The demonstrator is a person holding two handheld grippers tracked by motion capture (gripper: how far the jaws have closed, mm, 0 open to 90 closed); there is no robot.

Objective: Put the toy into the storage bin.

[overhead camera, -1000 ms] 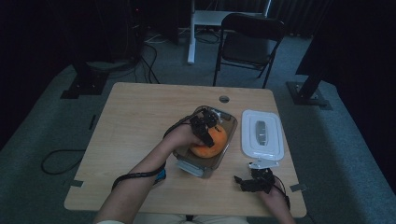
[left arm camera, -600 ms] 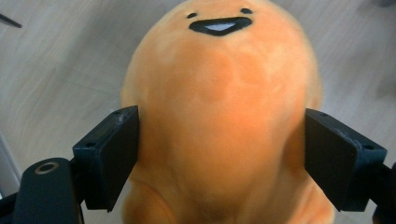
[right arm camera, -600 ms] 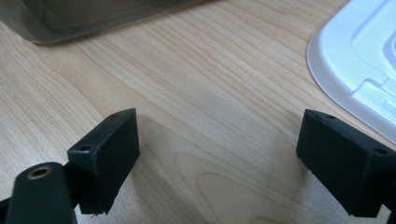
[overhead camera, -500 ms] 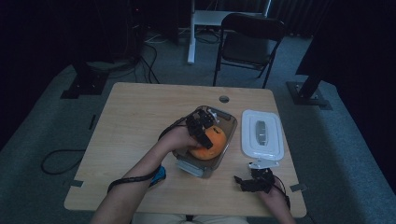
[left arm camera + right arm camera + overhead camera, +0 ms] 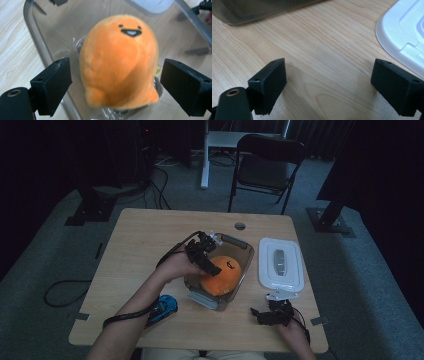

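Left gripper [image 5: 116, 82] over the clear tub [image 5: 240, 251], jaws spread wide and just been opening. The orange plush [image 5: 120, 62] sits between them, a gap on each side, neither pad on it. In the left gripper view the plush stands on the tub floor, its face toward the top of the frame. In the high view the left gripper [image 5: 209, 262] is above the tub's left rim, black jaws angled toward the plush [image 5: 222, 276], which fills the middle of the tub.

Right gripper [image 5: 329, 85] jaws wide apart, nothing between them, bare table [image 5: 324, 55] under them. The white lid [image 5: 404, 37] lies close on its right, a tub corner at the upper left of that view. In the high view the right gripper [image 5: 274, 314] rests near the front edge, just below the lid [image 5: 281, 262], which lies flat to the right of the tub.

A blue object [image 5: 164, 309] lies on the table by the left forearm; cannot tell what it is.
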